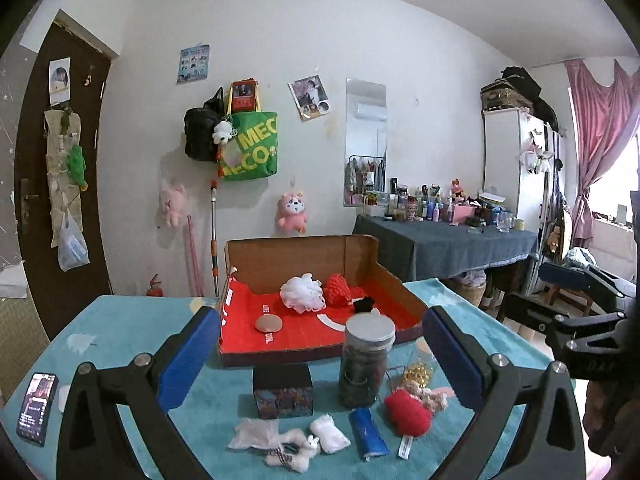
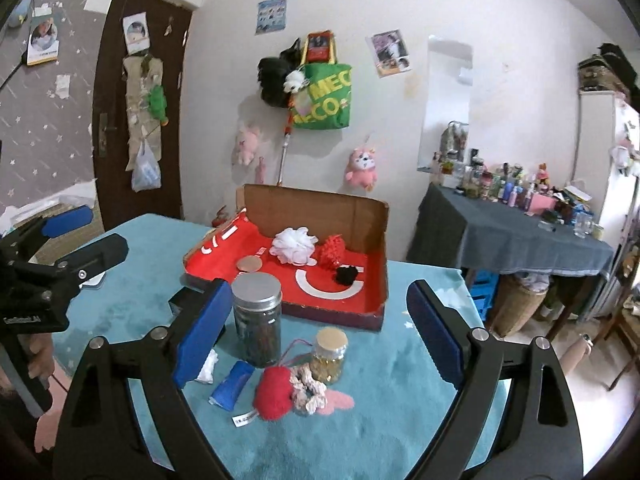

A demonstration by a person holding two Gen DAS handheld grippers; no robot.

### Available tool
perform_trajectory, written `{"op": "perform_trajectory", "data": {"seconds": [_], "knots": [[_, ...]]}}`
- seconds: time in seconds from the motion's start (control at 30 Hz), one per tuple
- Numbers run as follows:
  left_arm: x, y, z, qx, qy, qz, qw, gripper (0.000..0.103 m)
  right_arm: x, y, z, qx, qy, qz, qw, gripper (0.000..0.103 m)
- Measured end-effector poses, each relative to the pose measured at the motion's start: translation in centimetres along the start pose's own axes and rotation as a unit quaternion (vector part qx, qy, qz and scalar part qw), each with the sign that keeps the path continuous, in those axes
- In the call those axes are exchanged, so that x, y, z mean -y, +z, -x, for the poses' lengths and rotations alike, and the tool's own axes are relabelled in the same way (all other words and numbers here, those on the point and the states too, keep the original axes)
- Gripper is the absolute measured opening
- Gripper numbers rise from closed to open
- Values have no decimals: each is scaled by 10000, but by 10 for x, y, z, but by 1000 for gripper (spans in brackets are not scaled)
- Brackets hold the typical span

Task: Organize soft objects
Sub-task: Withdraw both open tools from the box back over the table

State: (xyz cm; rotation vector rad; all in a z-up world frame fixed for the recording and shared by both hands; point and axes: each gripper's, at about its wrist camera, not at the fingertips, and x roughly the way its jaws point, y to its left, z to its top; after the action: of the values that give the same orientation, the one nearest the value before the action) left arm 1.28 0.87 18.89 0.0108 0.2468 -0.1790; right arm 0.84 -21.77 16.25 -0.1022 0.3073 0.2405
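A white-walled room with a dark brown door (image 1: 60,168) at left, hung with a fabric organizer. A green tote bag (image 1: 250,148), pink plush toys (image 1: 292,212) and photos dot the wall beside a narrow mirror (image 1: 366,140). A grey-draped side table (image 1: 448,240) crowded with bottles stands before a white wardrobe (image 1: 516,160); daylight glows through pink curtains (image 1: 596,128).

Place: a bedroom at home.
Wall, middle: pink plush toy (image 1: 292,211), green bag (image 1: 250,146).
Right side: pink curtain (image 1: 596,136), table of bottles (image 1: 448,236).
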Motion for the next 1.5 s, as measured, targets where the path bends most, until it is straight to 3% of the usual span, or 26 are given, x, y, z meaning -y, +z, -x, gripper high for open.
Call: {"op": "perform_trajectory", "data": {"seconds": [0.23,0.47,0.93,1.5], "knots": [[8,-34,-1,-101,-33,29,9999,103,-8,-37,7,140,-259,30,9996,92],[9,-66,-16,-457,-36,163,9988,103,-10,-60,0,124,-415,-165,9989,92],[3,-114,-45,-950,168,224,9951,103,-12,-112,-38,-469,-571,-472,9961,92],[-12,-133,-69,-1513,221,366,9876,103,-7,-136,-67,-1019,-481,-708,9911,92]]}}
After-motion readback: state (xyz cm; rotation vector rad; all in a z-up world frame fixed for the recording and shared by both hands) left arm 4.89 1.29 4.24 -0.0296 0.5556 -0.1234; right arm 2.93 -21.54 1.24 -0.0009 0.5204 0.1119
